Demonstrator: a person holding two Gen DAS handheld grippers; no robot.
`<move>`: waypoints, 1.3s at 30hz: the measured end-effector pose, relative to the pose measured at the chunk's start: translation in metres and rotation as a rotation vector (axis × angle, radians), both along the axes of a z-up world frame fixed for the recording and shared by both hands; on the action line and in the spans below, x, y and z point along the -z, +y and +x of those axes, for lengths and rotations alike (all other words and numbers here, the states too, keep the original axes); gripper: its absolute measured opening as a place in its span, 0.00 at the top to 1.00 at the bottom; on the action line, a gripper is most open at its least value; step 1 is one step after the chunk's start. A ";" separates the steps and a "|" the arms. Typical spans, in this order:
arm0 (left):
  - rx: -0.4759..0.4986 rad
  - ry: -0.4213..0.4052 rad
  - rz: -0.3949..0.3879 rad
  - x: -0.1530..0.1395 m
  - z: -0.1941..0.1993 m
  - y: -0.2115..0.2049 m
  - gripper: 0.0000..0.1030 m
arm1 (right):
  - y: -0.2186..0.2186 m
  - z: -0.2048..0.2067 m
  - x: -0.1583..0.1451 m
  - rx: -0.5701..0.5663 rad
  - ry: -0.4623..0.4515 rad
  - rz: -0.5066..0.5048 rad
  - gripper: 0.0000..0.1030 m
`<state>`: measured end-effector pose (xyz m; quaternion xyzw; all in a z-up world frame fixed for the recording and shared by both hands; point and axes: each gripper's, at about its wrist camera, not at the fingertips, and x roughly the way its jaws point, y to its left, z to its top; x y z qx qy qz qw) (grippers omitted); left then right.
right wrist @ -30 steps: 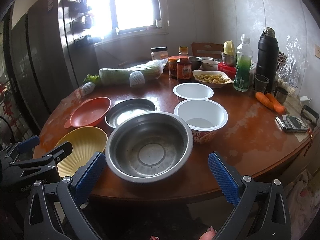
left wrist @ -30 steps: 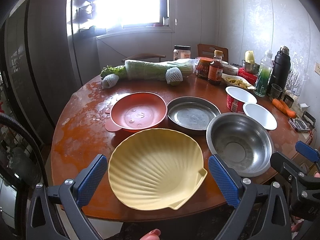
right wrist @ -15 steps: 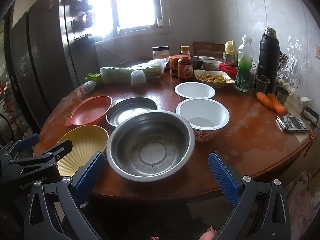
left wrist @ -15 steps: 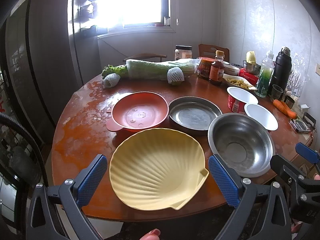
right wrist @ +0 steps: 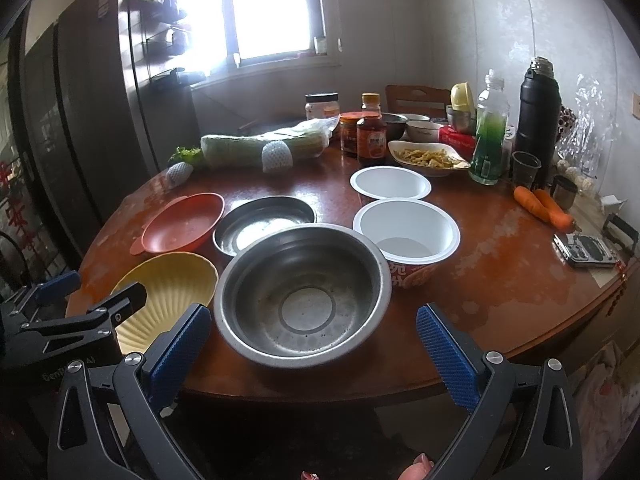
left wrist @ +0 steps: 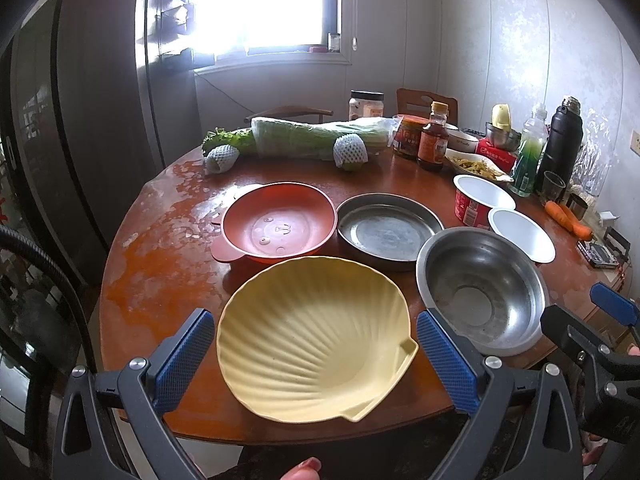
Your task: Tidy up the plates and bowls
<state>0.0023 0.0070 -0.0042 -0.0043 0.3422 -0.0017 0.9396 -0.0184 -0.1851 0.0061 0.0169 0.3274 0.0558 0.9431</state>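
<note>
On the round wooden table a yellow shell-shaped plate (left wrist: 316,340) lies at the near edge, straight ahead of my open left gripper (left wrist: 316,360), which is empty. Behind the shell plate stand an orange plate with small ears (left wrist: 278,229) and a flat steel pan (left wrist: 389,232). A deep steel bowl (right wrist: 302,294) sits in front of my open right gripper (right wrist: 314,352), nothing between its fingers. Beyond that bowl are a white paper noodle bowl (right wrist: 406,236) and a white shallow bowl (right wrist: 390,184). The right gripper also shows in the left wrist view.
At the back lie a wrapped cabbage (left wrist: 320,138), sauce jars and a bottle (right wrist: 371,134), a dish of food (right wrist: 428,156), a green bottle (right wrist: 488,140) and a black flask (right wrist: 536,116). Carrots (right wrist: 542,206) and a small device (right wrist: 586,250) lie at the right.
Both views have shifted very slightly, as if the grippers eased back and up a little. The dishes have not moved and both grippers stay open.
</note>
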 end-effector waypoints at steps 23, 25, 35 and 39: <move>-0.055 0.084 -0.085 0.022 0.018 0.061 0.01 | 0.085 0.065 -0.019 -0.318 0.071 -0.076 0.00; -0.058 0.101 -0.089 0.028 0.020 0.067 0.01 | 0.097 0.073 -0.013 -0.362 0.108 -0.075 0.00; -0.057 0.158 -0.101 0.046 0.021 0.085 0.01 | 0.127 0.105 0.009 -0.465 0.243 -0.080 0.00; -0.047 0.174 -0.104 0.050 0.020 0.087 0.02 | 0.137 0.110 0.014 -0.492 0.246 -0.151 0.02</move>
